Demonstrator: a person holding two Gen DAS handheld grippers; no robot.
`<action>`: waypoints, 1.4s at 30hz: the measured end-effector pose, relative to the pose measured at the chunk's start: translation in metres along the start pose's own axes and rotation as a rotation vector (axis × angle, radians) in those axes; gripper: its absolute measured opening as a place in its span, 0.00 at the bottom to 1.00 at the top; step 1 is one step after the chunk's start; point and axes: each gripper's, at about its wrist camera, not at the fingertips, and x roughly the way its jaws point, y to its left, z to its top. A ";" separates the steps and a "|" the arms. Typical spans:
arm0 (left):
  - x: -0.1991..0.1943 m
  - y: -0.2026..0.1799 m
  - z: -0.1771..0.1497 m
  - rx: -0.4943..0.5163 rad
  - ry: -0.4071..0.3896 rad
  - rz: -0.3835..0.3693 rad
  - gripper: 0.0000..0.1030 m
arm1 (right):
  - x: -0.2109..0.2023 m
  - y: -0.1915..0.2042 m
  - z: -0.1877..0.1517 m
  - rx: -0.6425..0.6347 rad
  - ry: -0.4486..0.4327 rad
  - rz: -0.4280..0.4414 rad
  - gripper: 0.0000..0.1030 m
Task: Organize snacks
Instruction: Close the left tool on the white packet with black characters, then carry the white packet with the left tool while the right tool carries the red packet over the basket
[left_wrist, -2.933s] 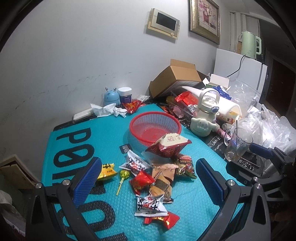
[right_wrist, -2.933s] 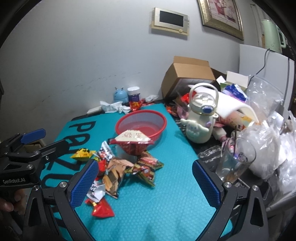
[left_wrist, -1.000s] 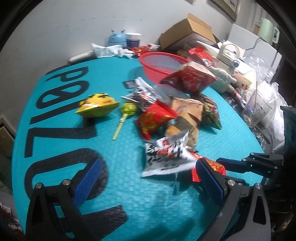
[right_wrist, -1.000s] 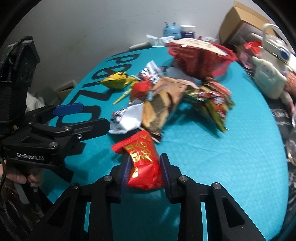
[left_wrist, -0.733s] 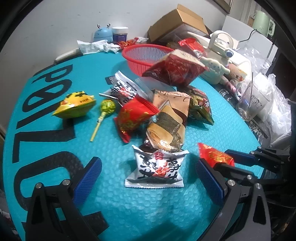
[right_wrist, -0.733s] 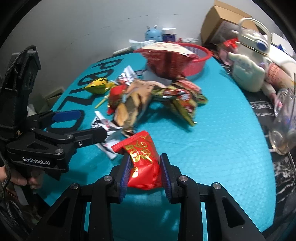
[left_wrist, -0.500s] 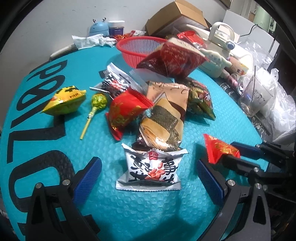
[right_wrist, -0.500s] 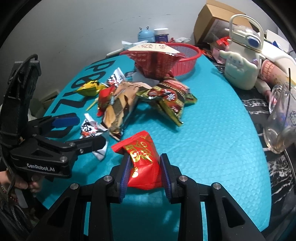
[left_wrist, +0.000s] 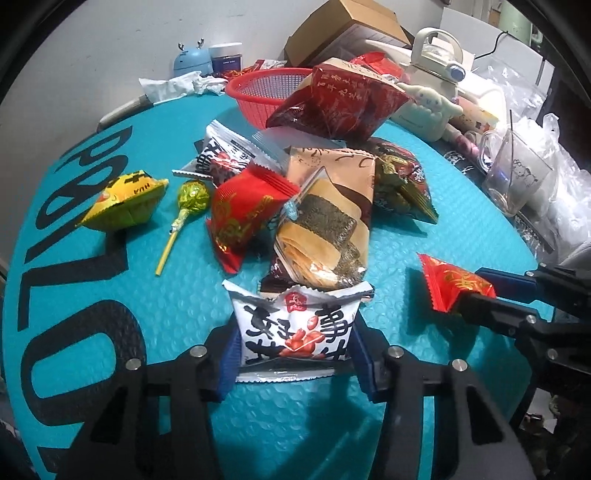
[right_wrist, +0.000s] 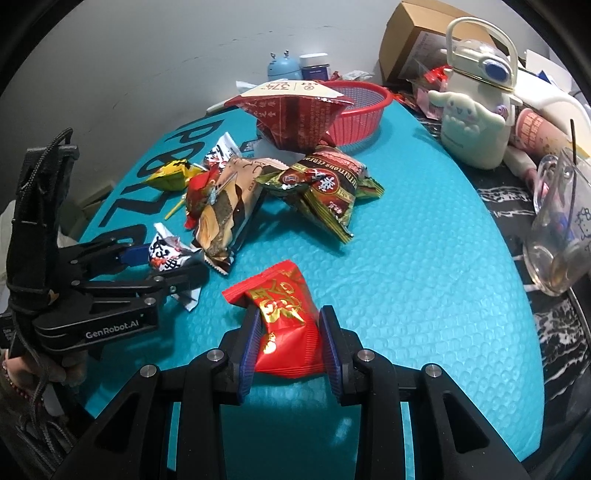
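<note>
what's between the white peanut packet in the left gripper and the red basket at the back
In the left wrist view, the seaweed cracker pack lies just beyond the white peanut packet, then the big dark red bag fronting the red basket.

both tongs (left_wrist: 293, 354) (right_wrist: 290, 343) are black plastic with ribbed blue pads (right_wrist: 248, 341) and silver screws; the left tongs (right_wrist: 162, 266) bear white "genrobot.ai" lettering and a black cord.

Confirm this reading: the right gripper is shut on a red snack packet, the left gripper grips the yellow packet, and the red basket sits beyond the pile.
One detail is wrong. The left gripper grips the white peanut packet, not the yellow packet, which lies untouched on the mat; the left wrist view shows it. The right gripper on the red snack packet and the red basket stand as stated.
</note>
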 end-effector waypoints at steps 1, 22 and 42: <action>-0.001 0.000 0.000 -0.001 -0.002 -0.001 0.48 | 0.000 0.000 0.000 0.002 -0.001 0.000 0.31; -0.057 -0.028 0.006 0.031 -0.127 -0.057 0.48 | -0.045 0.001 -0.006 0.018 -0.100 0.053 0.31; -0.108 -0.052 0.076 0.103 -0.328 -0.104 0.48 | -0.099 -0.008 0.045 -0.024 -0.257 0.066 0.31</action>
